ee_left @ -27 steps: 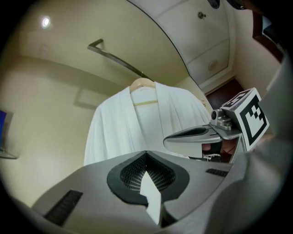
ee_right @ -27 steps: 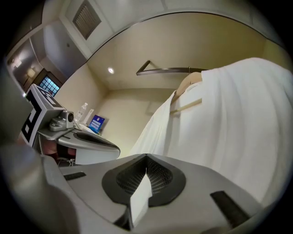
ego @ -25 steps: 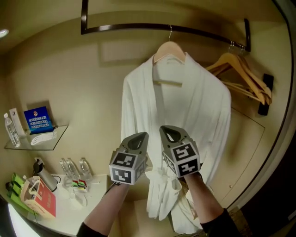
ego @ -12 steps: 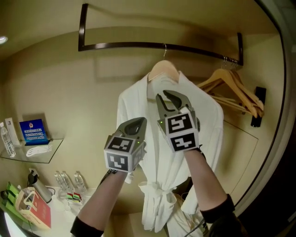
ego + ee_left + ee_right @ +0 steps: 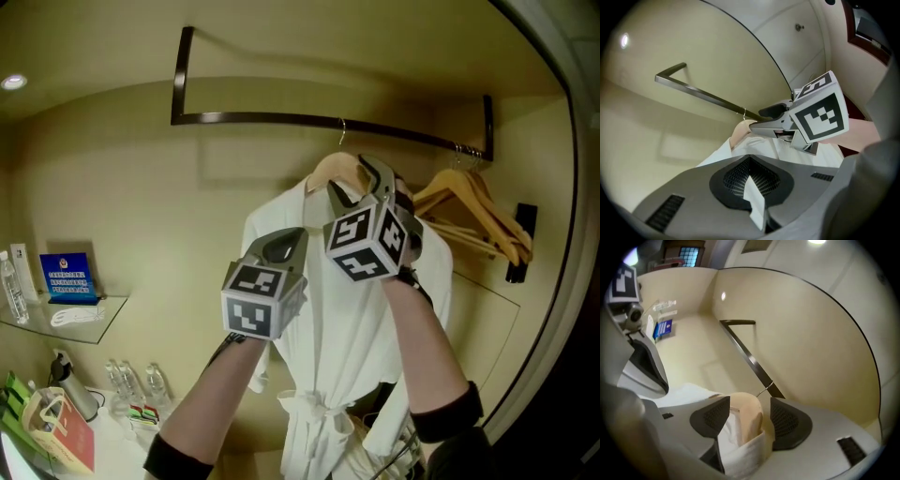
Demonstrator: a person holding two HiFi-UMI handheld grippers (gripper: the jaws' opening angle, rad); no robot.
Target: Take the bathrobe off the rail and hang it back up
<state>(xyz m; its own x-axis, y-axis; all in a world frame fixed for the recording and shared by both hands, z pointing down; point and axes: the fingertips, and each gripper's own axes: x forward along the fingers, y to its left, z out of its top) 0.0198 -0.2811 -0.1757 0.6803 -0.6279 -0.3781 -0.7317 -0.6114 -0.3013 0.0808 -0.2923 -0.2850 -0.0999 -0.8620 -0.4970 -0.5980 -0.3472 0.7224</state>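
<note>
Step in hand: the take-off, at the reach stage. Bathrobe (image 5: pixel 356 319) hangs on its wooden hanger (image 5: pixel 747 414), hook (image 5: pixel 765 389) over the rail (image 5: pixel 272 118) approx mid-rail. Spare hangers (image 5: pixel 473 202) are bunched at the rail's right end.

R tongs (image 5: pixel 360 184) are up at the hanger's top. Jaws have just been opening and are now wide apart, w/ the hanger crown and robe collar between the pads. It's straddled, not pinched, as far as the right gripper view shows.

L tongs (image 5: pixel 284 246) are lower, in front of the robe's chest, jaws together. A white sliver shows in the seam; can't tell if that's robe cloth nipped.

Next, prob.: close R tongs on the hanger crown below the hook, firm enough that the wood won't twist. Then lift till the hook clears the rail before pulling away. Robe looks like heavy, loose cloth, so L tongs may need to steady it or it could slip off a shoulder. Re-hang = hook back over the rail, clear of the spare hangers.
</note>
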